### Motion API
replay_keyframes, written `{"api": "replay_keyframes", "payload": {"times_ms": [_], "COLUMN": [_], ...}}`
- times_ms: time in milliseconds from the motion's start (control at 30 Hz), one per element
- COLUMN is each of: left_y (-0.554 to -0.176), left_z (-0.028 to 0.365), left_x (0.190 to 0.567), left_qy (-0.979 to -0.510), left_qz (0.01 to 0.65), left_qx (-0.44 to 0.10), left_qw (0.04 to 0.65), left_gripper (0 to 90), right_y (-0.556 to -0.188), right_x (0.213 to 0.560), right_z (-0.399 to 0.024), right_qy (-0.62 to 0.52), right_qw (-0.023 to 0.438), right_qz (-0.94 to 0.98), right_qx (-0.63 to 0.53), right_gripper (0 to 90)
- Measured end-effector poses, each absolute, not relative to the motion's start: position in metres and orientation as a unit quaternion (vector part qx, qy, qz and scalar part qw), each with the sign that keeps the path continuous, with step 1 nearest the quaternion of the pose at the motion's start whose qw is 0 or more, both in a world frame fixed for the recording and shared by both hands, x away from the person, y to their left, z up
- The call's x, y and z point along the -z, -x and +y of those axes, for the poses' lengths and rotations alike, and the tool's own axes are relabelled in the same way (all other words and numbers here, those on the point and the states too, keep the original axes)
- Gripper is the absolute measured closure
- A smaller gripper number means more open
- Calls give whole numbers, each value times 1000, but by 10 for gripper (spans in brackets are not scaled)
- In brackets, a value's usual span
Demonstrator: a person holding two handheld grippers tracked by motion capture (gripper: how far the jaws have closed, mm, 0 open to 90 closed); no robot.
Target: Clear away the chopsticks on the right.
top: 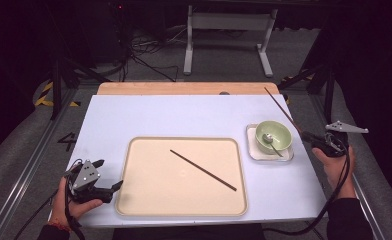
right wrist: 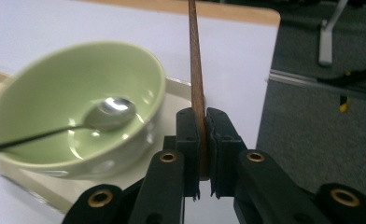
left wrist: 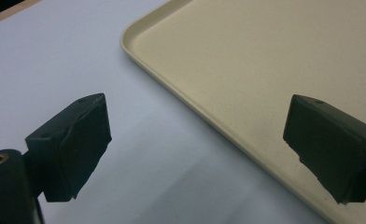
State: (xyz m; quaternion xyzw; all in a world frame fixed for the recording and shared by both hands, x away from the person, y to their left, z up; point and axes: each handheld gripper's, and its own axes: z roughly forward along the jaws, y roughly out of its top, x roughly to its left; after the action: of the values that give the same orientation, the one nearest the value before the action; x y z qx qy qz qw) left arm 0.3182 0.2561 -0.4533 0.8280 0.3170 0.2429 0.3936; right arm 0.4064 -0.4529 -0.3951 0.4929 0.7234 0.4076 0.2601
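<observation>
At the right edge of the white desk (top: 134,115), the right gripper (right wrist: 202,140) pinches a brown wooden chopstick (right wrist: 196,70) between its black pads, jaws pressed together on the stick's lower end; in the high view the same chopstick (top: 283,111) slants up from the right gripper (top: 309,136) toward the desk's far right corner, lifted off the surface. Just beside that gripper, near the desk's right edge, a pale green bowl (top: 273,135) sits on a small square white dish (top: 251,150), with a metal spoon (top: 269,140) resting inside it, its handle leaning over the rim toward the desk's near edge; the right gripper view shows the bowl (right wrist: 55,70) close at the left of the pinched stick, the spoon (right wrist: 111,112) lying bowl-up in its hollow. A second chopstick (top: 203,170) lies flat and diagonal on the large beige tray (top: 129,200) that occupies the middle of the desk toward its near edge, well apart from the held one. At the desk's near left corner the left gripper (top: 109,175) rests in the person's hand with its jaws spread wide and nothing between them; the left gripper view shows its two black pads (left wrist: 73,144) standing apart over the white surface and the rim of the tray (left wrist: 181,93). A strip of bare wood runs along the desk's far edge
</observation>
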Motion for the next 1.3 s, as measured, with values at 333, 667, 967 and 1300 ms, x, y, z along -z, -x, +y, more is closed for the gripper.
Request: {"api": "replay_keyframes", "payload": {"times_ms": [333, 667, 967, 1300], "left_y": [-318, -317, -316, -316], "left_z": [258, 260, 259, 257], "left_x": [453, 451, 450, 451], "left_qy": [-827, -821, -822, -826], "left_qz": [318, 322, 320, 316], "left_qx": [-242, -245, -250, -252], "left_qw": [396, 403, 400, 392], "left_gripper": [83, 83, 82, 83], "right_y": [-377, -348, -325, -321], "right_x": [359, 339, 336, 357], "right_z": [-430, -384, -340, -302], "right_qy": [-452, -396, -330, -292], "right_qw": [273, 255, 230, 183], "right_qz": [716, 744, 779, 820], "right_qx": [-457, -473, -480, -457], "right_gripper": [849, 850, 849, 849]}}
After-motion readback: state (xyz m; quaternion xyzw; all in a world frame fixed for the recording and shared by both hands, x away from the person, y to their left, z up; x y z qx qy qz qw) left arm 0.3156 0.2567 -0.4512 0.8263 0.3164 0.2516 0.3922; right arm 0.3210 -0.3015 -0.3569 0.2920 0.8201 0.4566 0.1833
